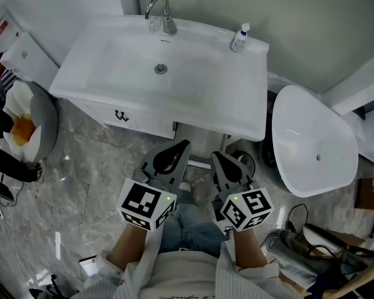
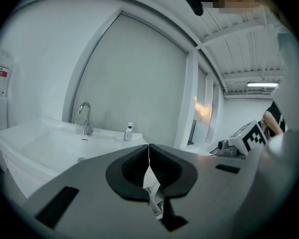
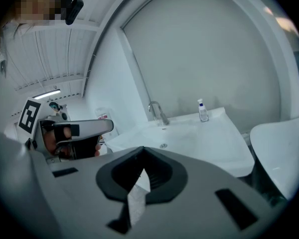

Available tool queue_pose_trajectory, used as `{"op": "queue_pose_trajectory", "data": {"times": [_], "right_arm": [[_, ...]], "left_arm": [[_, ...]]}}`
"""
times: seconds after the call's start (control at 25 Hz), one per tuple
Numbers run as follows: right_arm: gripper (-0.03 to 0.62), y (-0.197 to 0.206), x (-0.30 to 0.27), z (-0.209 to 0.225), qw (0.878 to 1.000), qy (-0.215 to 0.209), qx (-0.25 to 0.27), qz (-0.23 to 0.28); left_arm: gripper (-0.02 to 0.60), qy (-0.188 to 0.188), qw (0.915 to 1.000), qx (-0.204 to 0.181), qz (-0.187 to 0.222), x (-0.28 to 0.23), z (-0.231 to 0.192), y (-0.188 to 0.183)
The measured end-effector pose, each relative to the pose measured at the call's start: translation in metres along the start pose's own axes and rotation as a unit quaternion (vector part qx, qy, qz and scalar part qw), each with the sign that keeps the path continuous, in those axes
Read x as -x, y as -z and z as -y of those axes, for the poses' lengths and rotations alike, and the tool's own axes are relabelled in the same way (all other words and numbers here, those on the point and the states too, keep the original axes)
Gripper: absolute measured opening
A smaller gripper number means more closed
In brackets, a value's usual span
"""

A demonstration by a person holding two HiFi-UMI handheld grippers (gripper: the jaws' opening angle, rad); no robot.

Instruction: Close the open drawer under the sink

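Drawer (image 1: 146, 122), white-fronted, sits centre left, just up and left of the left gripper (image 1: 181, 147), not touching. Both grippers' jaws are clenched, empty; the right gripper (image 1: 220, 159) hangs alongside. Sink (image 1: 100, 55) above. Risk, as I judge it: narrow closed tips could skid off the smooth front or snag the dark handle (image 1: 121, 115).

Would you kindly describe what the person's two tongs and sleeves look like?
The left tongs and right tongs have grey bodies with black ribbed pads on the inside. Each carries a cube with black-and-white square markers at its rear. The sleeves are white, worn with blue jeans.
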State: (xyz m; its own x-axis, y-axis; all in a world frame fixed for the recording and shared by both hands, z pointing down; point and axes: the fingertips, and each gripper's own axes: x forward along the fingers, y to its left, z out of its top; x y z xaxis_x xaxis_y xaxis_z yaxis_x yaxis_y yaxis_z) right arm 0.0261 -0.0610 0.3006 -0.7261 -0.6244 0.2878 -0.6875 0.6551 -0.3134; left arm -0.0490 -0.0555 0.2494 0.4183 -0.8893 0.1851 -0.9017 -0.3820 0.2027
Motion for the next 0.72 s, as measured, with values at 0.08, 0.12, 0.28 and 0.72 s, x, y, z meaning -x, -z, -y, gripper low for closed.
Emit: {"op": "queue_pose_trajectory", "data": {"times": [0.08, 0.12, 0.28, 0.72], "right_arm": [[0.009, -0.008, -0.007, 0.010, 1.000, 0.005, 0.000, 0.002], [0.009, -0.012, -0.011, 0.015, 1.000, 0.006, 0.001, 0.002], [0.009, -0.022, -0.024, 0.028, 1.000, 0.012, 0.004, 0.000], [0.009, -0.033, -0.040, 0.045, 0.999, 0.050, -0.005, 0.003]], "left_arm": [[0.017, 0.005, 1.0000, -0.002, 0.000, -0.014, -0.004, -0.007], [0.017, 0.008, 1.0000, -0.003, 0.001, -0.021, -0.006, -0.010], [0.017, 0.014, 0.9999, -0.004, 0.005, -0.042, -0.014, -0.019], [0.017, 0.057, 0.9983, -0.007, -0.007, -0.070, -0.022, -0.019]]}}
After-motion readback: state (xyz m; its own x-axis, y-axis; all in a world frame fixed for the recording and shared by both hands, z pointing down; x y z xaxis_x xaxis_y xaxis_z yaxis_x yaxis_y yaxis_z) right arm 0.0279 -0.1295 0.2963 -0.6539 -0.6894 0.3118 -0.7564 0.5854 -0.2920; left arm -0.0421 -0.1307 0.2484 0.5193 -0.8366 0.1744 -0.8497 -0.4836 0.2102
